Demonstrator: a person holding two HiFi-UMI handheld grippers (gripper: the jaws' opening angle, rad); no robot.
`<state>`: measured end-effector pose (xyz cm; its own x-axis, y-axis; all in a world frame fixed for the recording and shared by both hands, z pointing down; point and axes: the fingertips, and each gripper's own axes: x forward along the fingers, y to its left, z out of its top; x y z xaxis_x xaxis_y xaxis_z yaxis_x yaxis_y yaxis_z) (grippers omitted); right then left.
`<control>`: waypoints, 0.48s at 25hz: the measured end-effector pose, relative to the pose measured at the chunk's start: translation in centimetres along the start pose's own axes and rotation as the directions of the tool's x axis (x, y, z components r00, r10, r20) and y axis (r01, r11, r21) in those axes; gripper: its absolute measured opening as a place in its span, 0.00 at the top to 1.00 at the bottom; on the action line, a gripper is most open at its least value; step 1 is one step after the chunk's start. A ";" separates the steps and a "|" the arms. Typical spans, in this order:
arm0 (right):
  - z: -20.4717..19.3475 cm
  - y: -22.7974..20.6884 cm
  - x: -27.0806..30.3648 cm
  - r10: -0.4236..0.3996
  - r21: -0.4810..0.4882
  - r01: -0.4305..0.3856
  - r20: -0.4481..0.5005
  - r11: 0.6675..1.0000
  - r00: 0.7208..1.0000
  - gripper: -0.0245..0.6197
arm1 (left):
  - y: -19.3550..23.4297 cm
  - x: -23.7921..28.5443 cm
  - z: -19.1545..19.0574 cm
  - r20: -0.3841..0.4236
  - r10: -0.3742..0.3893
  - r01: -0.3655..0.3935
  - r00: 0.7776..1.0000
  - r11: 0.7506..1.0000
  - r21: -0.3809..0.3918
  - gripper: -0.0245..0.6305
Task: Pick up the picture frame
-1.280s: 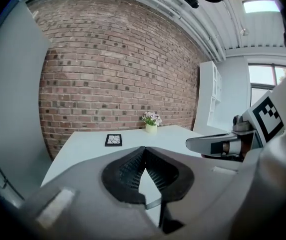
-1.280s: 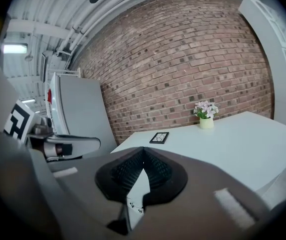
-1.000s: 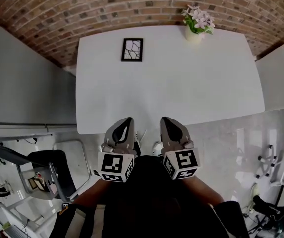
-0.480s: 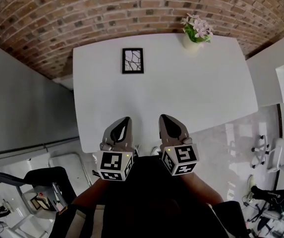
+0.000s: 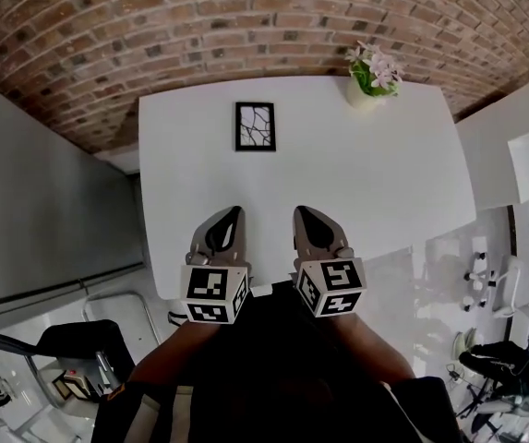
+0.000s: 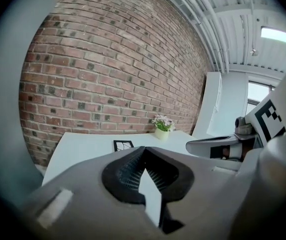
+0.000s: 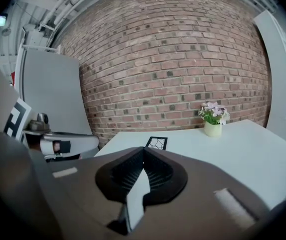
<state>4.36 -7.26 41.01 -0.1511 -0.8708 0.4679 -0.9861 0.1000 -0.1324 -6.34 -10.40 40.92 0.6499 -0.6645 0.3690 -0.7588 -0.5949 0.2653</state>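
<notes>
Clearly the picture frame (image 5: 255, 125) is the only small flat thing on the white tabletop (image 5: 375, 173). It is a narrow black border round a pale panel with dark branching lines, and it appears to lie flat on the far half, left of the middle, close to the brick wall (image 5: 246, 17). A potted flower (image 5: 367, 79) stands well apart from it at the far right corner.

I judge it light and stiff, and probably glazed, so it could crack if dropped or pinched across the face. Lying flat on a smooth surface, it offers little to grip and would likely slide when nudged. The best hold looks like one side of the border, pinched across its thickness once that edge is tipped up, perhaps with the other gripper steadying the opposite side.

Both the left gripper (image 5: 235, 212) and the right gripper (image 5: 303, 212) have their jaws pressed together with nothing between them. They sit side by side over the near edge of the tabletop, pointing toward the frame and well short of it.
</notes>
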 end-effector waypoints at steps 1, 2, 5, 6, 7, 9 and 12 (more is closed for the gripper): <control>0.1 -0.2 0.6 0.000 -0.001 0.000 -0.003 1.000 1.000 0.96 | 0.3 0.5 0.0 -0.003 0.005 -0.005 1.000 1.000 -0.005 0.97; 0.1 -0.5 1.2 0.001 -0.002 -0.001 -0.007 1.000 1.000 0.96 | 0.7 1.0 0.0 -0.007 0.012 -0.012 1.000 1.000 -0.009 0.97; 0.1 -1.2 3.5 0.008 -0.007 -0.008 -0.028 1.000 1.000 0.96 | 2.0 2.8 -0.2 -0.025 0.045 -0.045 0.999 0.999 -0.013 0.97; 0.1 -1.5 4.3 0.010 -0.009 -0.010 -0.038 1.000 0.999 0.96 | 2.5 3.5 -0.2 -0.031 0.059 -0.060 0.998 0.998 -0.013 0.97; 0.0 -1.8 5.1 0.012 -0.010 -0.013 -0.050 1.000 0.999 0.96 | 3.0 4.2 -0.2 -0.038 0.073 -0.074 0.997 0.997 -0.015 0.97; -0.1 -2.5 6.7 0.019 -0.011 -0.020 -0.078 1.000 0.997 0.96 | 3.7 5.6 -0.2 -0.053 0.088 -0.090 0.995 0.995 -0.030 0.97; -0.4 -3.5 9.3 0.032 -0.011 -0.034 -0.118 0.999 0.993 0.96 | 4.8 7.8 -0.1 -0.070 0.104 -0.108 0.992 0.993 -0.048 0.97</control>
<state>6.35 -15.51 46.12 -0.1900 -0.8043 0.5630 -0.9811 0.1347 -0.1387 -4.91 -18.36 45.19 0.5626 -0.6896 0.4560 -0.8256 -0.4971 0.2669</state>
